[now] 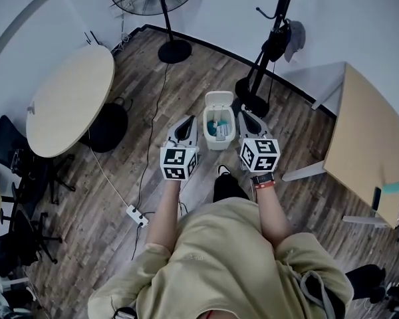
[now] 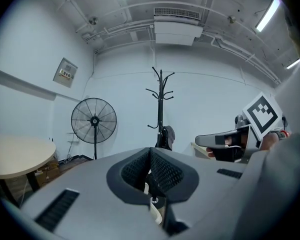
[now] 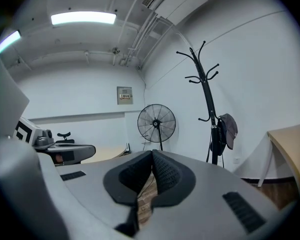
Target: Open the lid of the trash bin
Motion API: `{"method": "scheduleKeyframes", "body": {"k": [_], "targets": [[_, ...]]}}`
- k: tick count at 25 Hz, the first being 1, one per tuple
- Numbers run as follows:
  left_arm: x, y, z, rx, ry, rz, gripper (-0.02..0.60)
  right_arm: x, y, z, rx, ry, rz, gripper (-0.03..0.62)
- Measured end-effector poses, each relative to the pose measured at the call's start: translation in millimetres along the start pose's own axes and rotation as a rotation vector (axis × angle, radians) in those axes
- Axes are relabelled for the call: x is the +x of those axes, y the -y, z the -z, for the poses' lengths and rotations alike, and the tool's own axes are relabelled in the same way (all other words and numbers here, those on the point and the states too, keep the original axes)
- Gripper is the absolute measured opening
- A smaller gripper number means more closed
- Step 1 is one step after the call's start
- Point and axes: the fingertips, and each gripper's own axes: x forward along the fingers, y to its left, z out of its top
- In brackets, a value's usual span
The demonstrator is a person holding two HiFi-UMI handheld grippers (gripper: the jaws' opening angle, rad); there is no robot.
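Both grippers, left gripper [image 1: 187,121] and right gripper [image 1: 244,115], have their fingers shut on nothing. They flank the trash bin [image 1: 219,145] at frame centre. Its lid [image 1: 219,100] appears already raised, so only a gentle nudge fully back is advised.

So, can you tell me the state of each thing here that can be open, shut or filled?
lid: open, tipped back.
trash bin: uncovered, some rubbish inside.
left gripper: jaws shut, holding nothing.
right gripper: jaws shut, holding nothing.
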Motion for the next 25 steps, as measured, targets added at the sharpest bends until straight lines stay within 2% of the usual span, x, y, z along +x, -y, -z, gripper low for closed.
{"method": "scheduleKeyframes", "body": {"k": [12,25], "targets": [[-6.5,-0.6,-32.3,0.039,0.048,-0.013,0.021,-11.0,-8.2,-25.3,-0.007,0.050,0.010,0.014],[7.2,-3.2,-21.2,0.017,0.027,-0.007,0.021,-5.1,2.2,-19.2,-0.011,0.032,0.023,0.014]]}}
